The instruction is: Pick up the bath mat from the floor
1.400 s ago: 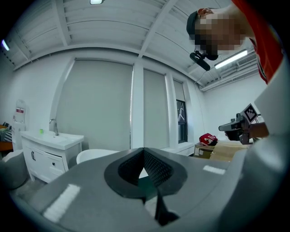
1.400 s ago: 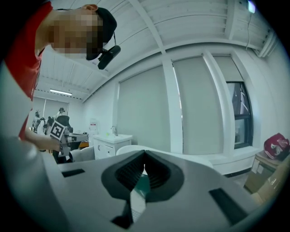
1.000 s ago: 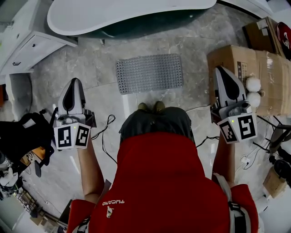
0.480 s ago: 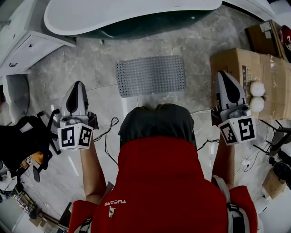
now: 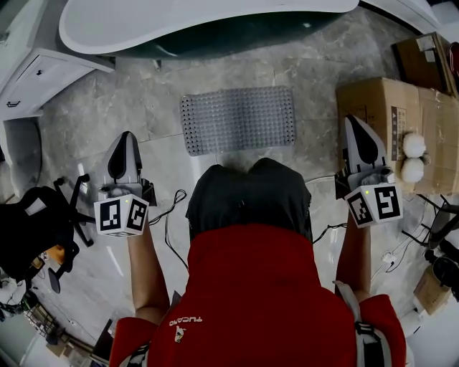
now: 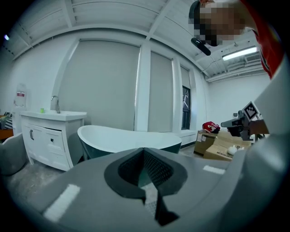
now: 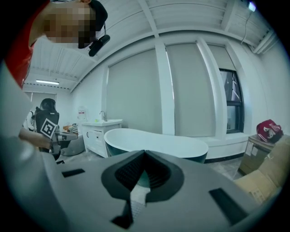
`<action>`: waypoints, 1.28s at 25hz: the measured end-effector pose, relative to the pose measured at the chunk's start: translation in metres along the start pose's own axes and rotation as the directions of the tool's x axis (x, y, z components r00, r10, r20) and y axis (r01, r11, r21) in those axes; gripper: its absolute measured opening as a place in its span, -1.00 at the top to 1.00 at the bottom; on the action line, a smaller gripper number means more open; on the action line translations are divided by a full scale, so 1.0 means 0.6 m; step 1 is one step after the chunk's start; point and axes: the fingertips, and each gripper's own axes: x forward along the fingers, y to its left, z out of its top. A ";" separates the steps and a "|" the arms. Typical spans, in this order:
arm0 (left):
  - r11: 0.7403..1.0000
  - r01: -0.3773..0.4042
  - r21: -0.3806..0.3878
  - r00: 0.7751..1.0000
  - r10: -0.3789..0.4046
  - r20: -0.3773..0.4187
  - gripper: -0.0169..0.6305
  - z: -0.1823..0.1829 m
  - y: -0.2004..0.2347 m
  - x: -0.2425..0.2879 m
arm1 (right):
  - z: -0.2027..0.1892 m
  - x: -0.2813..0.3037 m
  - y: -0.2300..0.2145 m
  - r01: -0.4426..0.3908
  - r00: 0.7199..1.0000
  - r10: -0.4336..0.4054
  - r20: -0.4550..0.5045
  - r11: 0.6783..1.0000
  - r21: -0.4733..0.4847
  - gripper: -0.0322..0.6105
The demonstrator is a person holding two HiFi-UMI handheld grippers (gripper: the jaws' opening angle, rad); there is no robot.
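Observation:
A grey studded bath mat (image 5: 238, 118) lies flat on the marble floor in front of the bathtub (image 5: 215, 21), just ahead of the person's knees. My left gripper (image 5: 126, 141) is held above the floor to the left of the mat, shut and holding nothing. My right gripper (image 5: 356, 126) is held to the right of the mat, over the edge of a cardboard box, shut and holding nothing. Both grippers point forward at the tub. In the left gripper view the shut jaws meet at the left gripper (image 6: 144, 149). In the right gripper view the right gripper (image 7: 145, 153) shows the same.
A white vanity cabinet (image 5: 39, 75) stands at the left. Cardboard boxes (image 5: 401, 115) with two white balls (image 5: 414, 158) stand at the right. A black office chair (image 5: 36, 229) stands at the lower left. Cables (image 5: 171, 204) run along the floor by the person's legs.
The view has shifted slightly forward. The person's feet are now hidden under the knees. Both grippers stay shut and keep about the same place beside the mat.

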 end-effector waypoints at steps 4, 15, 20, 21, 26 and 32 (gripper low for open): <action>1.000 -0.006 0.001 1.000 0.006 -0.010 0.93 -0.044 0.010 0.020 | -0.043 0.020 -0.007 0.004 1.000 -0.004 -0.009 1.000 0.000 0.89; 0.999 -0.032 -0.005 0.998 0.031 -0.056 0.93 -0.183 0.031 0.065 | -0.171 0.074 -0.026 0.006 0.999 -0.006 -0.051 1.000 0.007 0.89; 0.999 -0.034 -0.010 0.997 0.034 -0.075 0.93 -0.243 0.038 0.084 | -0.226 0.098 -0.037 0.008 0.998 -0.008 -0.064 1.000 0.004 0.89; 0.999 -0.036 -0.011 0.996 0.035 -0.076 0.93 -0.254 0.041 0.089 | -0.237 0.104 -0.040 0.010 0.998 -0.010 -0.064 1.000 0.003 0.89; 0.999 -0.047 -0.016 0.995 0.045 -0.090 0.93 -0.313 0.054 0.112 | -0.294 0.123 -0.049 0.023 0.997 -0.023 -0.073 1.000 -0.001 0.89; 0.998 -0.054 -0.012 0.992 0.052 -0.116 0.93 -0.386 0.060 0.140 | -0.367 0.134 -0.073 0.044 0.995 -0.044 -0.087 0.999 0.003 0.89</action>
